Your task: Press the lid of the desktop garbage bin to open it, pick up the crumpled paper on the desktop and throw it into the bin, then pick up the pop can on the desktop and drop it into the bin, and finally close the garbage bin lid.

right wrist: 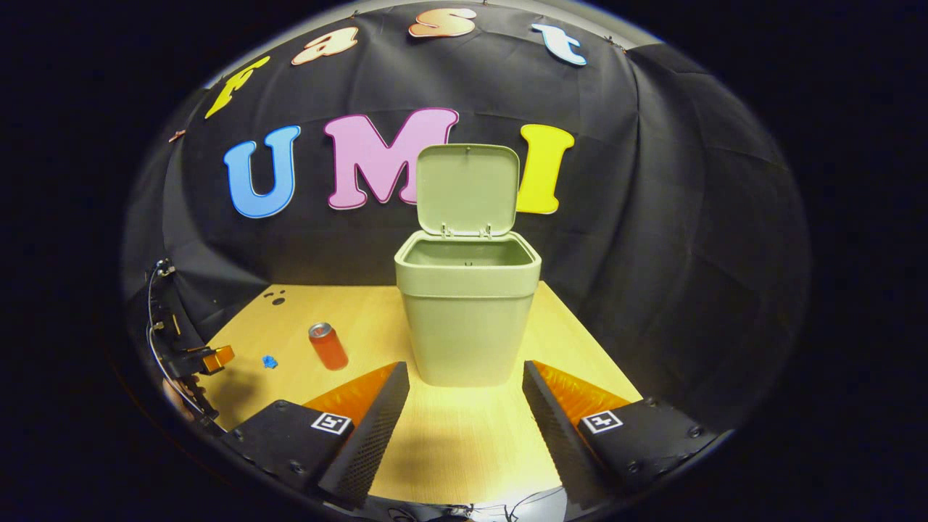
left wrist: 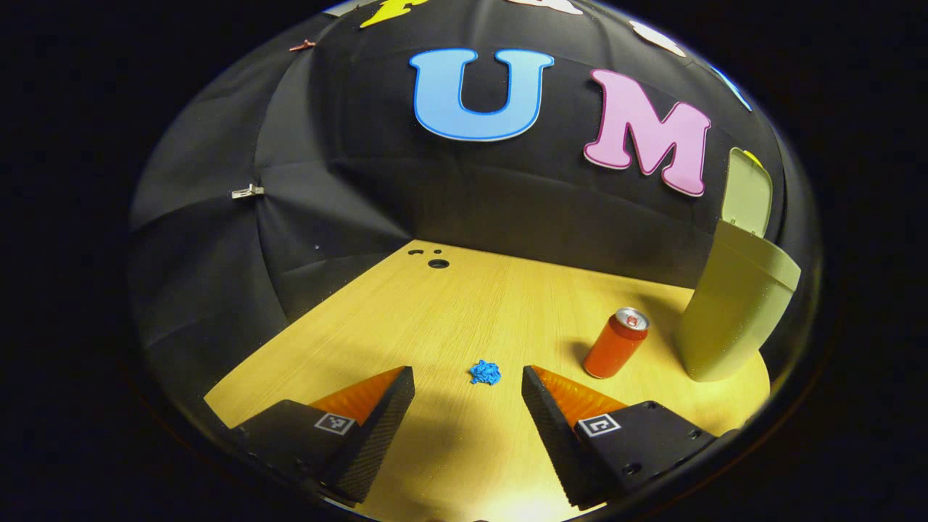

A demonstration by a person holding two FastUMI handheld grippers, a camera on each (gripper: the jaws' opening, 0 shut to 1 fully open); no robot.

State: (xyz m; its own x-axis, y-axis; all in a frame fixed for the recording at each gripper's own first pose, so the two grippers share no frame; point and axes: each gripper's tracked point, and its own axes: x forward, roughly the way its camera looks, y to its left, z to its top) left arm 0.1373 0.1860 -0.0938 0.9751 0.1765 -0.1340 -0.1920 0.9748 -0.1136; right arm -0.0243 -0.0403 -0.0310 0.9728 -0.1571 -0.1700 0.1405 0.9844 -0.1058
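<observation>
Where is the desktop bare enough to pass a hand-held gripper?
Bare wood lies from the crumpled paper back to the holes by the wall, and before the bin. It is crowded where the pop can stands beside the bin.

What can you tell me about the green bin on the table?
The bin is pale green and looks like smooth plastic, with a squarish body that narrows toward the bottom and a thicker band around its rim. Its lid is flipped open, standing upright on two small hinges at the back edge. What shows of the inside looks empty. It stands upright on the wooden table, in front of the black cloth wall. The red can stands apart to one side of it. Nothing but the table touches it.
</observation>
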